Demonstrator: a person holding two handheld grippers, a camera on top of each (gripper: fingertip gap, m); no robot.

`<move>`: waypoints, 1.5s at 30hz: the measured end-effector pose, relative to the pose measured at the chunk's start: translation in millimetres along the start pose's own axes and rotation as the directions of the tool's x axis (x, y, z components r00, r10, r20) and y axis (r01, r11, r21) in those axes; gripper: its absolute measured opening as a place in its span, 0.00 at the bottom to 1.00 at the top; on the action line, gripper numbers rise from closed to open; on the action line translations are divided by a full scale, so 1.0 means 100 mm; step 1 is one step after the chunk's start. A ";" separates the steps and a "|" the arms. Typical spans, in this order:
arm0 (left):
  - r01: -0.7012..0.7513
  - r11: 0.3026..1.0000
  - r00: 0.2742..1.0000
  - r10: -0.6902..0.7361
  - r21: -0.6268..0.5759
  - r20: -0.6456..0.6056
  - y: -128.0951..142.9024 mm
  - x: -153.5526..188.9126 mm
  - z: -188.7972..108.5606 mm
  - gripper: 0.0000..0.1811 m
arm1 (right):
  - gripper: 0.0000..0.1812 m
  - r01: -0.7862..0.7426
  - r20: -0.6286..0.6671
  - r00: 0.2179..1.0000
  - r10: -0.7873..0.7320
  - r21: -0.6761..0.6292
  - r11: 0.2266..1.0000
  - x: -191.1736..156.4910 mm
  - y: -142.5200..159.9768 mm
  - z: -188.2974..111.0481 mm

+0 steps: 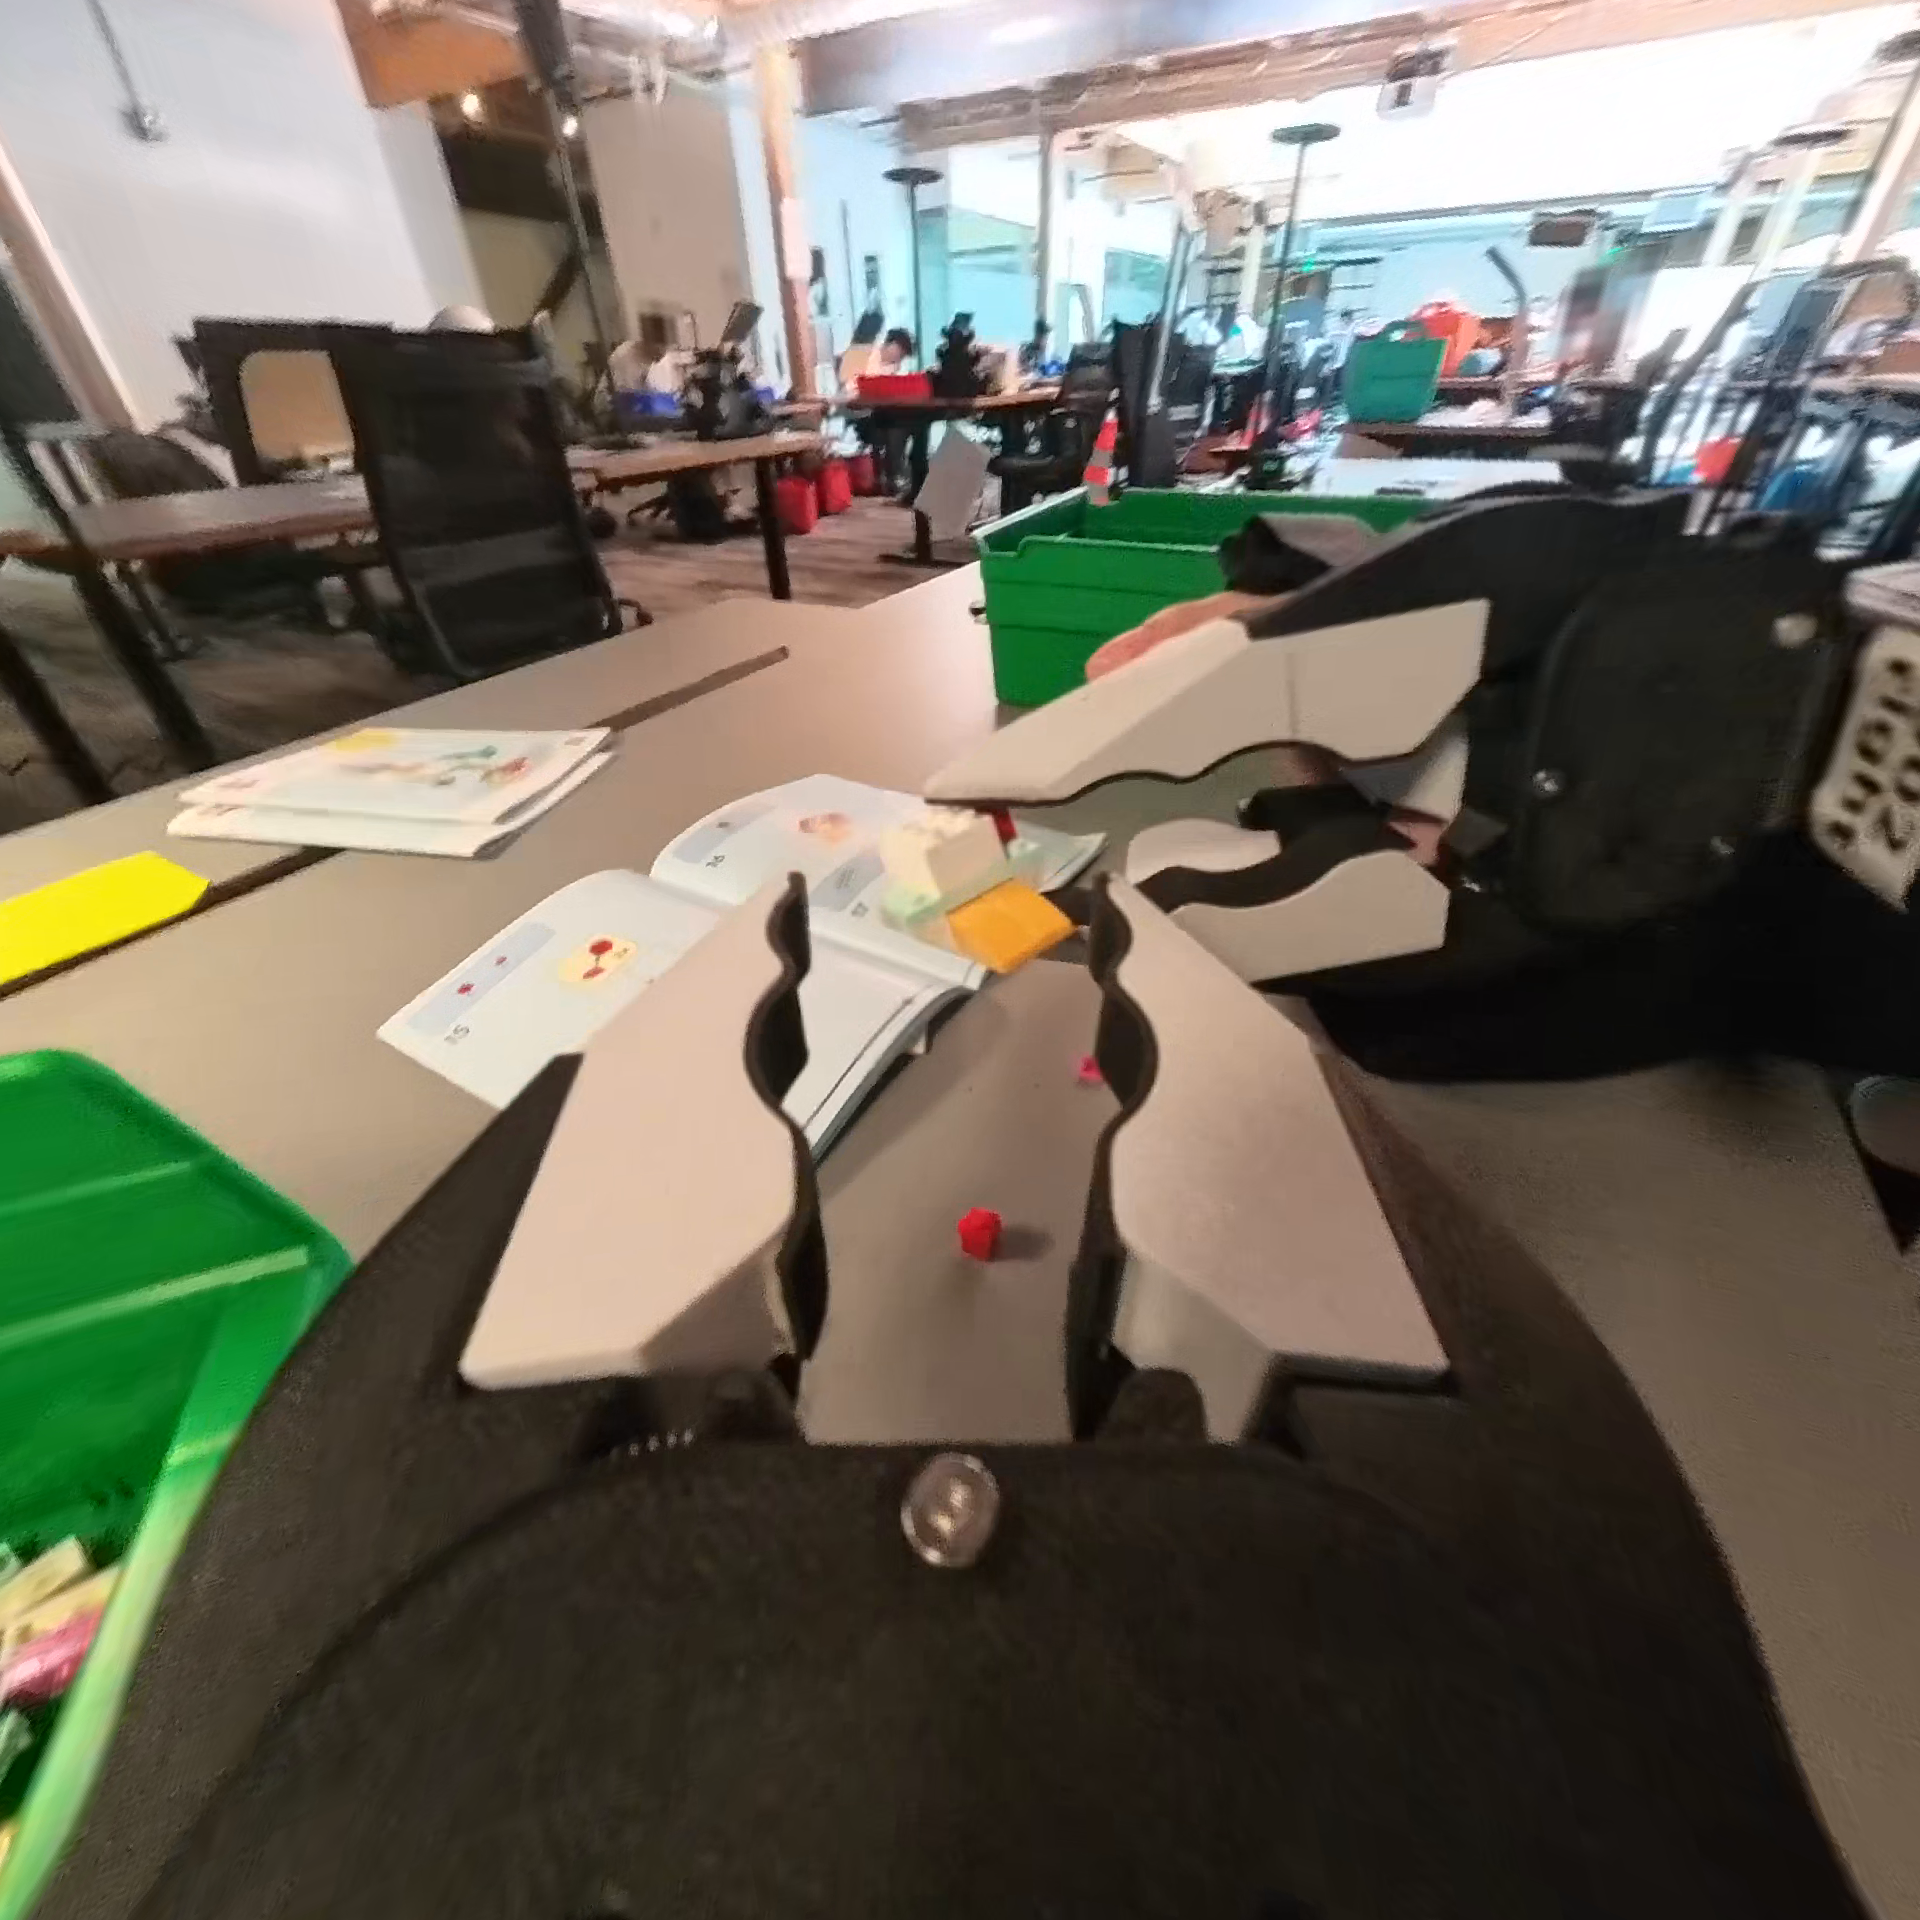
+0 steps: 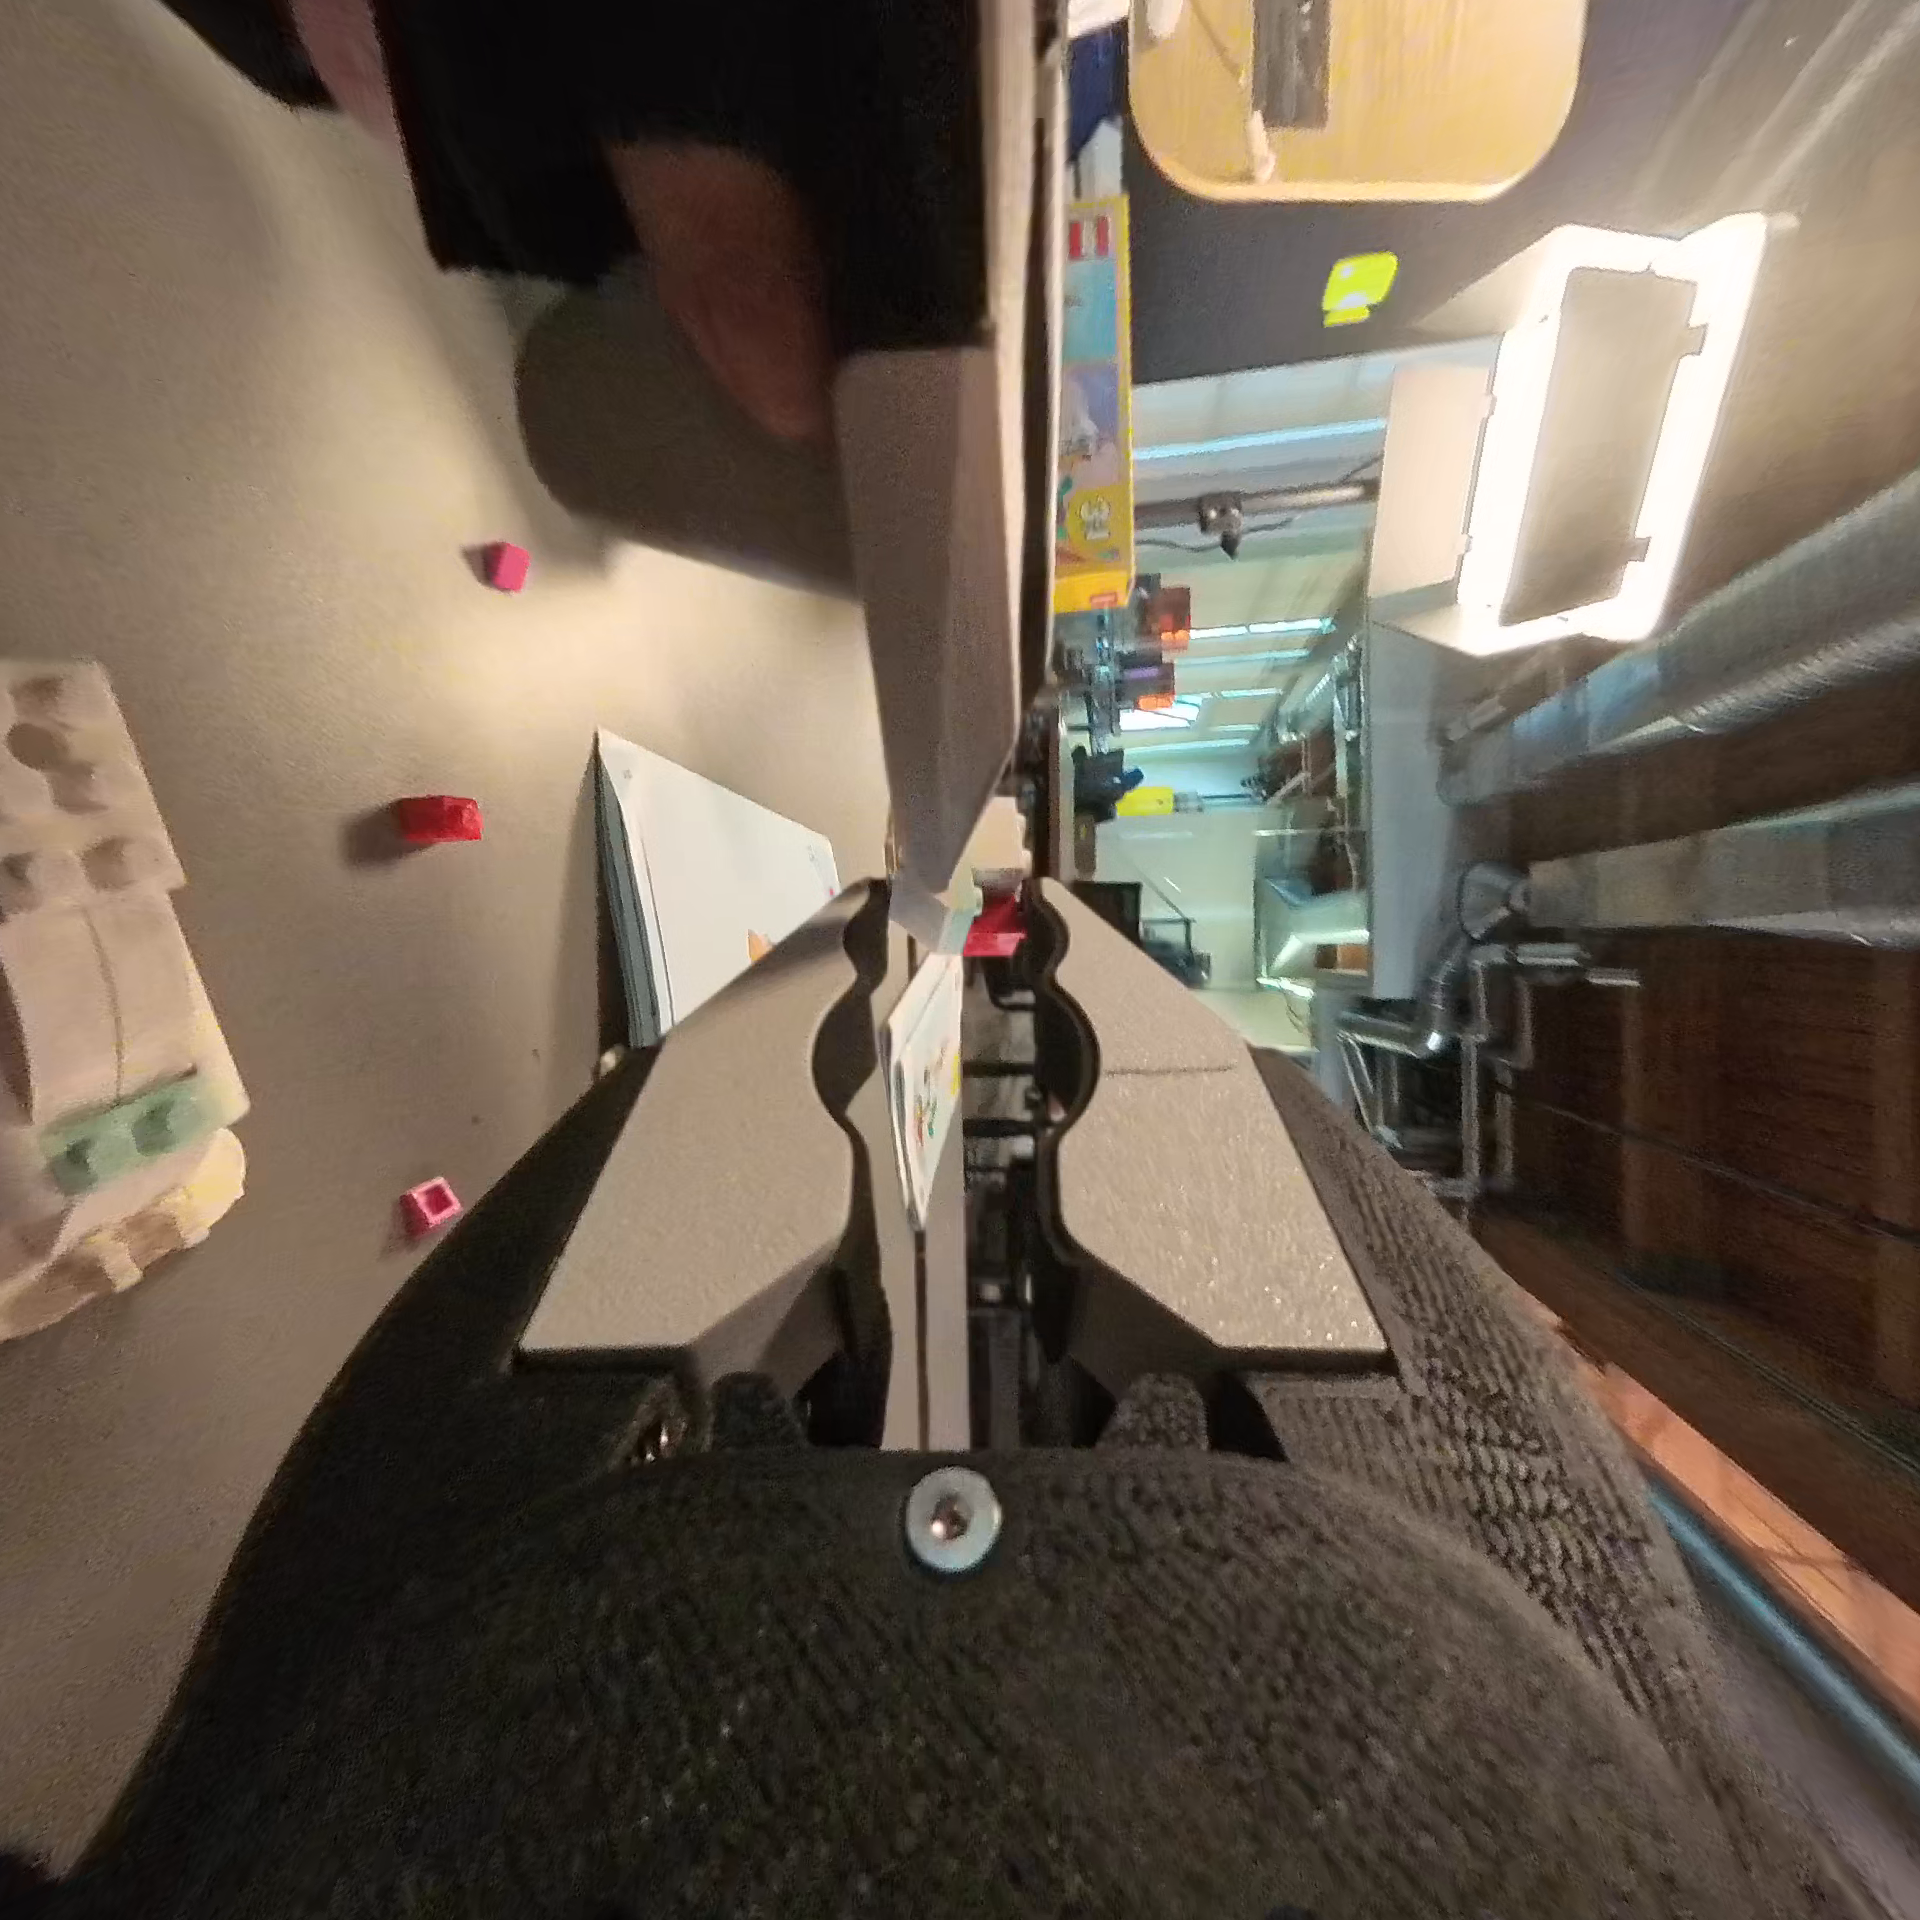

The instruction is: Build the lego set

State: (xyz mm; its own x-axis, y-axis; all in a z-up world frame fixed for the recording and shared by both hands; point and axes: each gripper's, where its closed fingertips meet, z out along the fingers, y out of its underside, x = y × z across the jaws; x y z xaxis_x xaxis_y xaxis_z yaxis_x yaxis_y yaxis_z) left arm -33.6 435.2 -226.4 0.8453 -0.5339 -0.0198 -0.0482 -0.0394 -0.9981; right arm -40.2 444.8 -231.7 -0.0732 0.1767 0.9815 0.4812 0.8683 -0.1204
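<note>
The left hand-held gripper [image 1: 951, 1039] is hovering spread over a red brick [image 1: 979, 1232] on the worktop [image 1: 312, 987], while at two o'clock the right hand-held gripper [image 1: 1049, 831] is pinching a white-and-red lego piece [image 2: 982, 914], its red part clearest in the right wrist view.

Open workshop, desks [image 1: 707, 457], mesh chair [image 1: 478, 509]

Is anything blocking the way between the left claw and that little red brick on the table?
Nothing visible. The small red brick lies alone on bare grey table, in line with the gap of the open left gripper.
</note>
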 end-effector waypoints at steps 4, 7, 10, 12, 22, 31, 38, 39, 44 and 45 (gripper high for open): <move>0.074 0.996 0.997 -0.073 -0.055 0.011 0.11 -0.03 0.04 0.28 | 0.14 0.045 -0.042 0.998 -0.049 -0.088 0.995 0.02 0.04 0.07; 0.107 0.994 0.994 -0.106 -0.038 0.029 0.10 -0.09 0.04 0.20 | 0.14 0.078 -0.047 0.995 -0.084 -0.117 0.990 0.02 0.02 0.11; 0.100 0.994 0.994 -0.098 -0.035 0.049 0.10 -0.15 0.02 0.16 | 0.14 0.096 -0.043 0.994 -0.103 -0.144 0.985 0.00 0.01 0.16; 0.087 0.995 0.995 -0.084 -0.055 0.061 0.13 -0.18 0.02 0.16 | 0.14 0.069 -0.036 0.997 -0.075 -0.136 0.988 -0.01 0.01 0.18; 0.220 0.975 0.902 -0.207 -0.008 -0.378 -0.08 0.15 -0.16 0.16 | 0.26 -0.399 0.273 0.905 0.326 0.276 0.875 0.05 -0.28 -0.17; 0.420 0.903 0.619 -0.353 -0.084 -0.701 -0.21 0.50 -0.38 0.16 | 0.14 -0.434 0.401 0.877 0.264 0.429 0.792 0.13 -0.52 -0.51; 0.121 0.991 0.896 -0.080 0.066 -0.436 -0.12 0.26 -0.26 0.30 | 0.13 -0.347 0.388 0.889 0.242 0.230 0.909 0.03 -0.28 -0.32; -0.048 0.996 0.931 0.074 0.079 -0.356 -0.09 0.24 -0.25 0.31 | 0.14 -0.330 0.393 0.890 0.232 0.203 0.922 0.00 -0.26 -0.30; -0.630 0.775 0.768 0.631 0.054 -0.104 0.06 0.28 -0.20 0.26 | 0.14 -0.240 0.430 0.888 0.164 0.129 0.962 -0.17 -0.21 -0.22; -0.651 0.758 0.752 0.652 0.047 -0.092 0.07 0.29 -0.19 0.25 | 0.13 -0.233 0.437 0.886 0.156 0.129 0.964 -0.19 -0.22 -0.21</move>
State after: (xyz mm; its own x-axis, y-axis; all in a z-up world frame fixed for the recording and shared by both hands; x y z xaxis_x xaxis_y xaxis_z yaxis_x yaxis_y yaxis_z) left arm -19.1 403.6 -232.7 0.5553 -0.5054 -0.6604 -0.5619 0.3574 -0.7460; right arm -30.9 412.7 -244.8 -0.3718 0.4947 0.7855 0.3685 0.8553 -0.3642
